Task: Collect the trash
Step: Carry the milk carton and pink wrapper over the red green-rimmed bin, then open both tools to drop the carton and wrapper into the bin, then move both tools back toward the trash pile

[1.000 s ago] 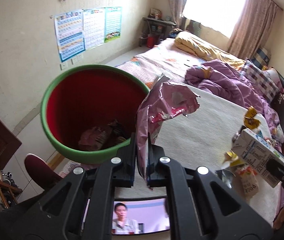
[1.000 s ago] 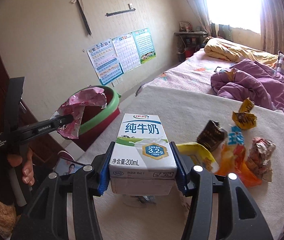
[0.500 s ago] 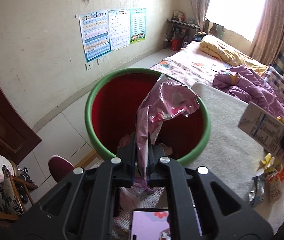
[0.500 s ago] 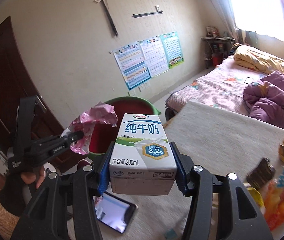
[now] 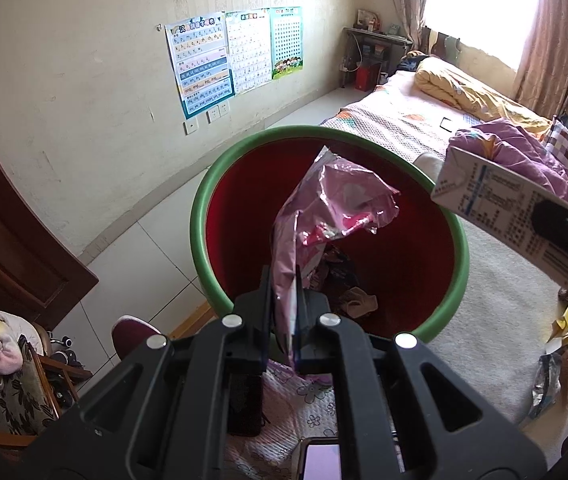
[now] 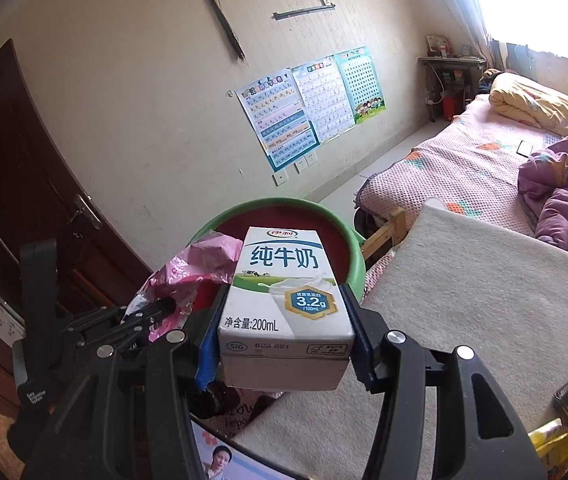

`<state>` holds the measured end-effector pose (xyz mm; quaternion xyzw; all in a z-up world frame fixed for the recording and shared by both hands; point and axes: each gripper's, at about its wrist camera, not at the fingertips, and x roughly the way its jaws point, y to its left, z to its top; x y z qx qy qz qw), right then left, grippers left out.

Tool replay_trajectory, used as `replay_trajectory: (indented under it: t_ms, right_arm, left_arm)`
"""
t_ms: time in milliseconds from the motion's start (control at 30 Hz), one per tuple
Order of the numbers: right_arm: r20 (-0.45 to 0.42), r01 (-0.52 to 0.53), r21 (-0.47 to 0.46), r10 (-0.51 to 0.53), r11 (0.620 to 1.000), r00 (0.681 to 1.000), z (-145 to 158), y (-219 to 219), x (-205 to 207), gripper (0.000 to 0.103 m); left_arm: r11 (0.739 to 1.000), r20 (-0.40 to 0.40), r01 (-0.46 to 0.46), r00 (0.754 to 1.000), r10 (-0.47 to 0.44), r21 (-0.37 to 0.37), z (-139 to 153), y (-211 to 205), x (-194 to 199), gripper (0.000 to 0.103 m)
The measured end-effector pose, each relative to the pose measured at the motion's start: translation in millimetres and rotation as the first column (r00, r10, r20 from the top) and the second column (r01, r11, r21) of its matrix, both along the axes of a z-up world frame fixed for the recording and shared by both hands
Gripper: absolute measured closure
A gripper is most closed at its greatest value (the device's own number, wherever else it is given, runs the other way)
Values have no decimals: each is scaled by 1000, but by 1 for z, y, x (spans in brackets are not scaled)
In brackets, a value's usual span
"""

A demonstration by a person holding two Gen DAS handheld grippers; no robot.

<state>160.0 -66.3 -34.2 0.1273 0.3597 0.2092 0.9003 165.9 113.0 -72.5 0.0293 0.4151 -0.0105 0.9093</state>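
Cream bedroom walls are carrying three alphabet and number posters [image 6: 308,102] at upper centre. Right gripper [image 6: 284,322] is clamping a white milk carton [image 6: 284,300] reading "纯牛奶", "3.2g", "净含量:200mL", "SIG". Left gripper [image 5: 284,308] is pinching a crumpled pink foil wrapper [image 5: 324,216] over the green-rimmed red bin [image 5: 219,184], mid-frame beside a beige felt-covered table [image 6: 484,300].

The bin [image 5: 326,216] mouth is mostly blocked by the pink wrapper [image 5: 324,216] above it. Open room remains along its left rim. The milk carton [image 5: 508,216] overhangs the right rim.
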Motion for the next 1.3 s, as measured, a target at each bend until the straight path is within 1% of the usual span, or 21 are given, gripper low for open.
replay_trajectory:
  t_ms: [200,233,267,367,433,467,567,667,700,767,867,933,1033,1067,1100,1200,1267,1300]
  right_arm:
    - [11,3,23,-3,1000,1000,4,8,10,50]
    - [13,4,27,-4,1000,1000,5,7,10,49]
    - [16,4,30,-4,1000,1000,6,6,11,49]
    - [42,7,39,-9,999,999,14,6,0,48]
    - [58,14,48,-17,999,998,20,0,-6,46]
    - [69,17,49,-21,999,997,23,-4,-10,46]
    - [99,32,21,-34,999,994,30,-18,-27,45]
    - [119,63,-12,-62,998,991,38,-40,-47,45]
    - [126,78,-19,-75,997,989,40,-48,-52,44]
    - [140,121,-45,-114,992,984,43,-67,-66,40]
    - [143,188,-114,-171,975,975,38,-96,-90,39]
    - [115,230,-169,-213,958,970,23,-113,-107,39]
    - [40,277,-214,-275,937,961,-7,-137,-132,39]
    - [15,291,-226,-296,930,955,-18,-143,-140,39]
    - [-20,308,-237,-322,921,947,-30,-151,-150,39]
    - [-115,342,-233,-375,910,920,-60,-172,-173,39]
    - [-150,355,-233,-394,905,907,-71,-182,-184,39]
    - [-165,356,-235,-398,905,903,-75,-184,-188,39]
  left_arm:
    - [1000,-13,-11,1000,11,3,-4,2,7,94]
    - [1000,-9,-20,1000,20,5,-4,2,6,85]
    - [1000,-5,-26,1000,26,2,-2,2,6,71]
    - [999,14,-49,999,49,2,0,5,3,59]
    - [997,18,-73,997,73,-4,2,8,0,56]
    - [996,20,-84,996,84,-15,3,10,-2,56]
    - [995,48,-89,995,92,-54,13,5,-10,54]
    - [996,73,-42,996,48,-75,23,-11,-19,51]
    - [996,81,-11,997,18,-89,27,-22,-23,51]
    - [994,89,33,996,-24,-102,32,-37,-27,47]
    - [983,78,123,990,-113,-138,32,-69,-39,43]
    - [970,50,190,982,-184,-154,24,-95,-47,42]
    - [943,-28,274,959,-284,-187,3,-134,-63,42]
    - [933,-52,299,948,-315,-198,-4,-145,-70,42]
    - [918,-83,336,930,-359,-209,-14,-161,-78,42]
    - [893,-144,395,892,-429,-214,-32,-191,-91,42]
    - [871,-180,432,861,-475,-234,-42,-207,-99,42]
    - [867,-189,440,854,-485,-233,-44,-211,-101,42]
